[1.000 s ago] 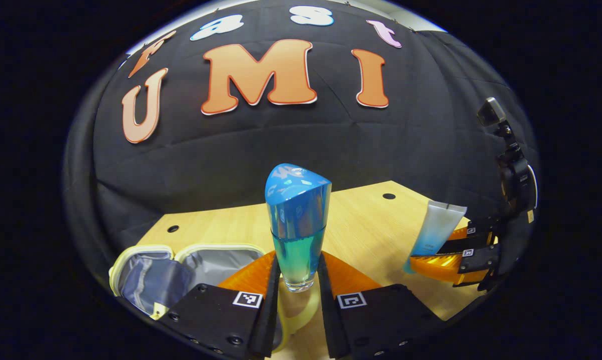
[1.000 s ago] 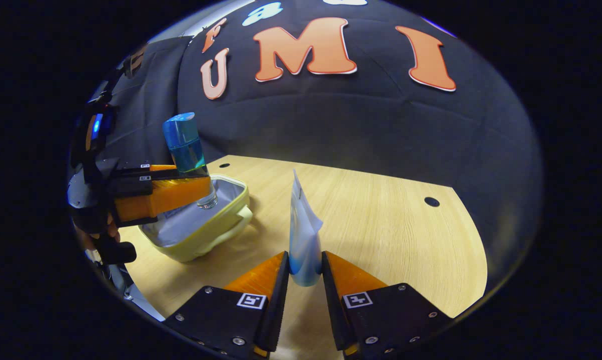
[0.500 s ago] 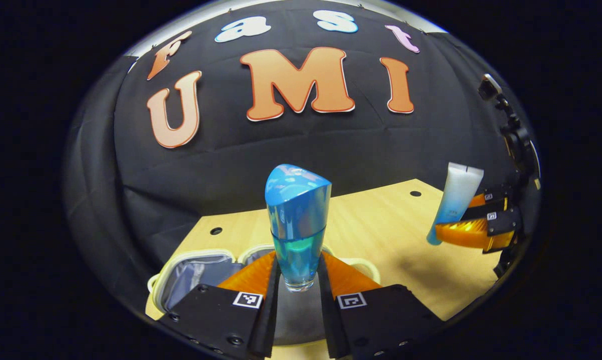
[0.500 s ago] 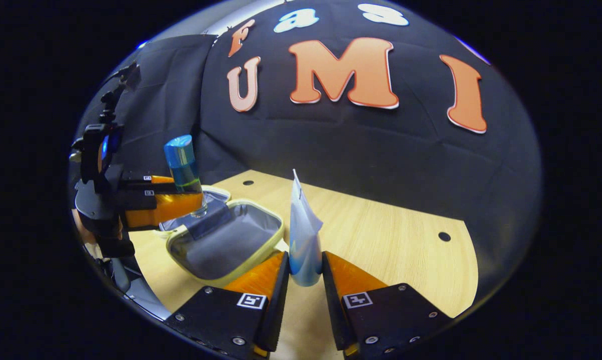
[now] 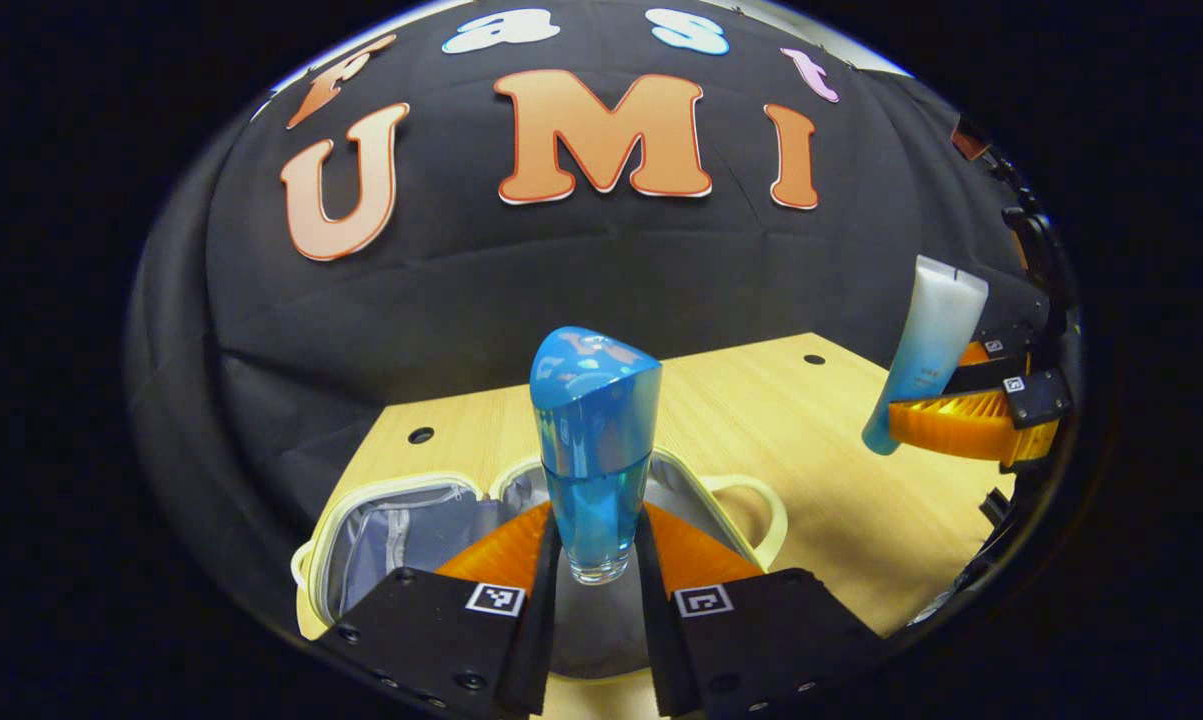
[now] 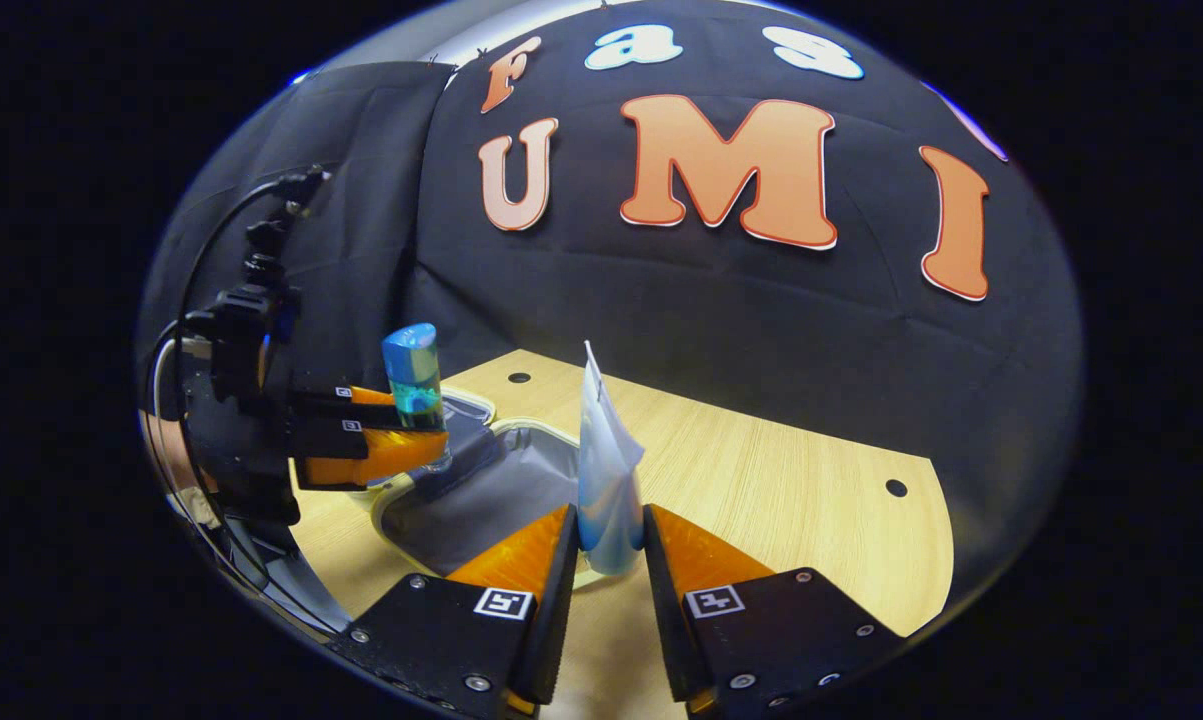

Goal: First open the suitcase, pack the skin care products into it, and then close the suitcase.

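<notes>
Over open suitcase (image 5: pixel 401 520) on desk (image 5: pixel 841 480): left gripper (image 5: pixel 593 560) now above grey lining, jaws clamped on blue bottle (image 5: pixel 595 450). Right gripper (image 6: pixel 609 560) nearer, jaws pinching tube (image 6: pixel 606 480). Ready to lower both.

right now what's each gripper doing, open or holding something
Left gripper: closed on the blue bottle, held upright above the open suitcase.
Right gripper: closed on the white-and-blue tube, held upright.
</notes>
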The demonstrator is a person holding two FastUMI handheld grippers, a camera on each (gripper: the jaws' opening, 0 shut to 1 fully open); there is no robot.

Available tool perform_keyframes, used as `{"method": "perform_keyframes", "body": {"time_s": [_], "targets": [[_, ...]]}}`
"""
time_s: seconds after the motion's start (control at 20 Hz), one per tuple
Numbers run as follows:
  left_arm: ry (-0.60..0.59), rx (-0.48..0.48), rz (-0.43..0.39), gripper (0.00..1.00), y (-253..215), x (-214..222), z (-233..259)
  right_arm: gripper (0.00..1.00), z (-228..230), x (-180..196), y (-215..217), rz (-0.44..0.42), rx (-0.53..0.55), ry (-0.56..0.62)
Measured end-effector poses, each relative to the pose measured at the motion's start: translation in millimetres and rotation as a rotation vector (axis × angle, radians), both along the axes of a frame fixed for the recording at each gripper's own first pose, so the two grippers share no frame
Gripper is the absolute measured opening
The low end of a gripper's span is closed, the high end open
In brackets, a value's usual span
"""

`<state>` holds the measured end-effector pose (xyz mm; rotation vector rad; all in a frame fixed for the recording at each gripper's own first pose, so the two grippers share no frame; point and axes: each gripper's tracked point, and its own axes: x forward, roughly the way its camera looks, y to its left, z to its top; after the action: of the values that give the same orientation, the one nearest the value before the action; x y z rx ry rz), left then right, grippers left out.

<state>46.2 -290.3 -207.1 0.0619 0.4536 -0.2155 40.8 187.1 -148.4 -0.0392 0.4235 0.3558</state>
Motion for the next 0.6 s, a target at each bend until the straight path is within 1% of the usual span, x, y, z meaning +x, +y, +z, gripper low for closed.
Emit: {"method": "perform_keyframes", "body": {"time_s": [0.15, 0.2, 0.25, 0.35, 0.5, 0.6], "targets": [[0.106, -0.058, -0.051, 0.41, 6.1, 0.5, -33.7, 0.41, -7.3, 1.6, 18.1, -0.058, 0.021, 0.035], [0.147, -0.062, -0.064, 0.40, 7.3, 2.2, -44.0, 0.36, -8.5, 4.4, 26.7, -0.075, 0.033, 0.044], [0.177, -0.068, -0.077, 0.40, 9.0, 6.9, -55.6, 0.41, -10.8, 6.8, 33.4, -0.091, 0.040, 0.056], [0.229, -0.103, -0.109, 0.40, 7.2, 11.2, -75.0, 0.42, -15.4, 8.1, 47.3, -0.118, 0.047, 0.086], [0.307, -0.119, -0.124, 0.40, 9.2, 11.5, -98.2, 0.42, -18.6, -0.6, 64.4, -0.119, 0.067, 0.120], [0.359, -0.129, -0.119, 0.40, 8.7, 11.8, -112.8, 0.41, -26.2, -3.2, 67.0, -0.111, 0.048, 0.147]]}}
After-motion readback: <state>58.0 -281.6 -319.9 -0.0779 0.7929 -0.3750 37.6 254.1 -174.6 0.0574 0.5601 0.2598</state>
